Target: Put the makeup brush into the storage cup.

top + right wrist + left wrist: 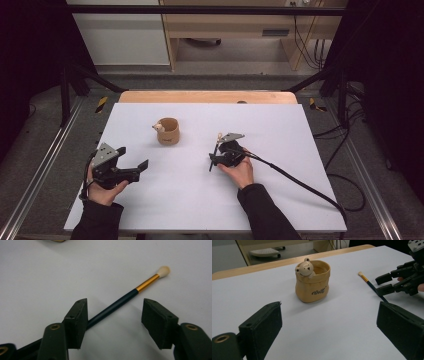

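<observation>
A thin brush (117, 303) with a dark blue handle, gold ferrule and pale tip lies flat on the white table (280, 125). My right gripper (116, 308) is open low over it, the handle running between the jaws and close against the left one. In the high view the right gripper (216, 154) sits right of centre with the brush (218, 140) at its jaws. A tan sack-shaped cup (168, 131) with a small bear on its rim stands left of it. My left gripper (133, 156) is open near the front left, facing the cup (313, 282).
The left gripper view shows the right gripper (398, 282) and the brush (372, 286) to the right of the cup. A black cable (300, 182) trails across the table's right front. The table's wooden far edge (207, 96) meets a dark frame.
</observation>
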Action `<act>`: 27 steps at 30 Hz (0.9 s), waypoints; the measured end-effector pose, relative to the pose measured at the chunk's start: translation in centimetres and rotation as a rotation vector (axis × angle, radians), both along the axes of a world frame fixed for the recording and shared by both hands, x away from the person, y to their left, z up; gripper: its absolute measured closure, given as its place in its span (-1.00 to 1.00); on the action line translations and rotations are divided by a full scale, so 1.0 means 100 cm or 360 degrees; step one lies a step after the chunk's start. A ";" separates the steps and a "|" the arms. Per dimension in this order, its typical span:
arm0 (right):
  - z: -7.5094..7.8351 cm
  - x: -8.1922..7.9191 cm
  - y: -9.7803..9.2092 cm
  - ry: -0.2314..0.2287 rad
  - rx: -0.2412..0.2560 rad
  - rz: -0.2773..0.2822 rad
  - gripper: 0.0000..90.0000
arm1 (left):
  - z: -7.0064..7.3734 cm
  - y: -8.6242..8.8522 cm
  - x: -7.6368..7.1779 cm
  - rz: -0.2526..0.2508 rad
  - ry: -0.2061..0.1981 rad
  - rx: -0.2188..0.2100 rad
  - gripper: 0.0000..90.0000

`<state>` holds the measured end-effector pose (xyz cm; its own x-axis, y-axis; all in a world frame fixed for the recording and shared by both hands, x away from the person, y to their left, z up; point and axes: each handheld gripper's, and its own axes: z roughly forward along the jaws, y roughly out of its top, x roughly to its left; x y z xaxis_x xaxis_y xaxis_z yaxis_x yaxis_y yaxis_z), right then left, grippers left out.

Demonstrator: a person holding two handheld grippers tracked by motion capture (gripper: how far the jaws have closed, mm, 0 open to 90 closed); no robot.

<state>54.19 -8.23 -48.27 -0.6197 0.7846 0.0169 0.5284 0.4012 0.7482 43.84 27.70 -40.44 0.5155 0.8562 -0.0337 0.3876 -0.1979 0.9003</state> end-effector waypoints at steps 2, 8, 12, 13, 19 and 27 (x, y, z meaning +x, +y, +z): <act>0.000 -0.001 0.000 0.0008 0.0001 -0.0007 -0.05 | 0.000 0.000 0.000 0.0000 0.0000 0.0000 -0.87; 0.000 -0.002 0.000 -0.0004 -0.0044 0.0027 0.14 | 0.000 0.000 0.000 -0.0002 0.0000 0.0000 -0.87; 0.001 -0.002 -0.001 0.0004 -0.0053 0.0033 0.22 | 0.000 0.000 0.000 -0.0002 0.0001 0.0001 -0.87; 0.002 -0.002 -0.001 0.0005 -0.0059 0.0041 0.26 | 0.000 0.000 0.000 -0.0002 0.0000 0.0002 -0.87; 0.004 -0.004 -0.002 0.0022 -0.0091 0.0064 0.45 | 0.000 0.000 0.000 -0.0003 0.0001 0.0001 -0.87; 0.006 -0.005 -0.003 0.0042 -0.0114 0.0084 0.65 | 0.000 0.000 -0.001 -0.0004 0.0001 0.0001 -0.87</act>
<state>53.71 -8.58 -47.66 -0.6605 0.7505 -0.0211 0.5241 0.4810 0.7028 43.78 27.69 -40.40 0.5174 0.8551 -0.0338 0.3879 -0.1991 0.8999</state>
